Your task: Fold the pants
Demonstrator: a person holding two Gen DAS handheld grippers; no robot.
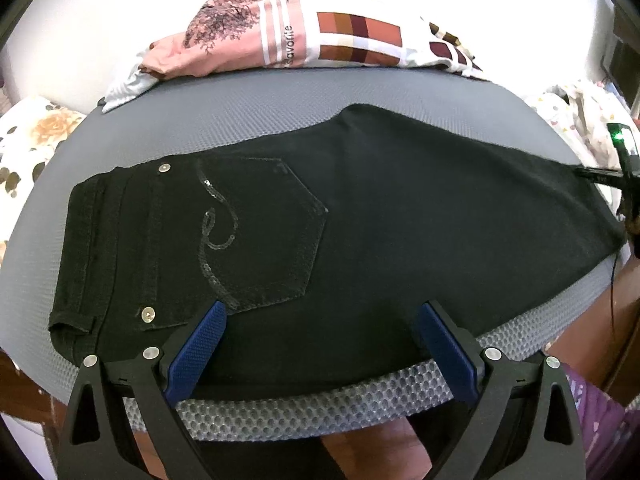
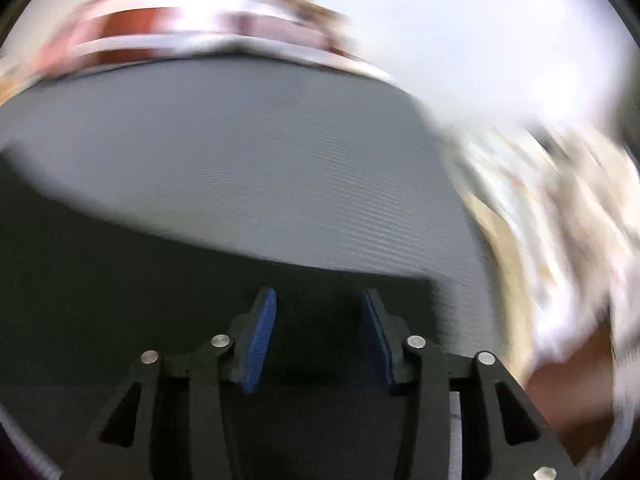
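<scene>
Black pants (image 1: 360,216) lie flat on the grey mat (image 1: 240,120), waistband to the left, the sequinned back pocket (image 1: 260,232) facing up and the legs running right. My left gripper (image 1: 324,310) stands wide open over the pants' near edge, with nothing between its blue pads (image 1: 200,340). In the blurred right wrist view my right gripper (image 2: 319,300) hangs over the dark pants (image 2: 120,300) near their leg end, and a clear gap shows between its blue pads (image 2: 262,336). The left wrist view catches the right gripper (image 1: 622,160) at the far right.
Folded patterned clothes (image 1: 320,36) lie at the mat's far edge. Floral fabric (image 1: 28,140) shows at the left and light printed fabric (image 1: 580,120) at the right. The mat's honeycomb front edge (image 1: 320,404) runs just below the left gripper. A person's arm (image 1: 624,300) is at the right.
</scene>
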